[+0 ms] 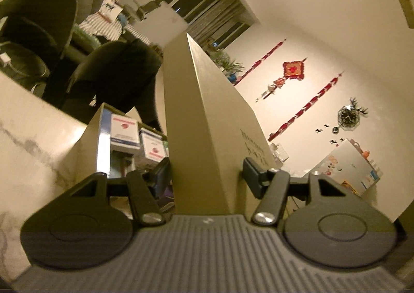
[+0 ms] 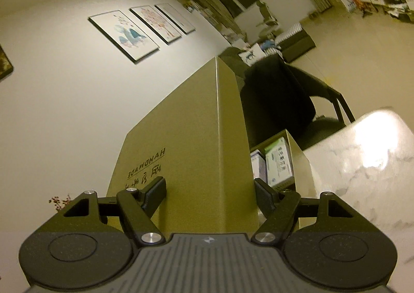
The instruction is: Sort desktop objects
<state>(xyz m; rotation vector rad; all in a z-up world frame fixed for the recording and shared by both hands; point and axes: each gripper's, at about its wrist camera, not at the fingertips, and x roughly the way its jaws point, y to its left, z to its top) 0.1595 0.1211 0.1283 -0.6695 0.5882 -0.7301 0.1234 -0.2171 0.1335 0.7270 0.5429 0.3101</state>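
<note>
Olive-tan cardboard fills the middle of both wrist views: a box lid (image 1: 207, 117) with black "HANDMADE" lettering, printed upside down as seen here, stands on edge and is held from two sides at once. The left gripper (image 1: 205, 176) is clenched on the lid's near end, its left pad (image 1: 161, 176) flat against the inner face and its right pad (image 1: 252, 176) against the lettered outer face. The right gripper (image 2: 209, 194) is likewise clamped on the same lid (image 2: 201, 137), one pad (image 2: 155, 193) lying just under the lettering and the other pad (image 2: 264, 197) on the opposite face. In each view a corner of the lid rises straight ahead of the fingers, well above them.

Beyond the left gripper's left finger sits the open box base (image 1: 90, 137), with small white-and-blue cartons (image 1: 124, 132) standing upright inside it, side by side. From the right gripper the same base (image 2: 297, 148) lies just past the right finger, and there a green-and-white carton (image 2: 279, 163) stands beside a blue-and-white one (image 2: 258, 166). The base rests on a white marble-patterned tabletop (image 2: 375, 158), which spreads to the right of the right gripper and to the left of the left gripper (image 1: 31, 143).

Ahead of the left gripper, behind the base, a person in dark trousers (image 1: 116, 78) stands by a dark chair (image 1: 33, 19). Ahead of the right gripper, a dark chair (image 2: 279, 101) sits past the lid.
</note>
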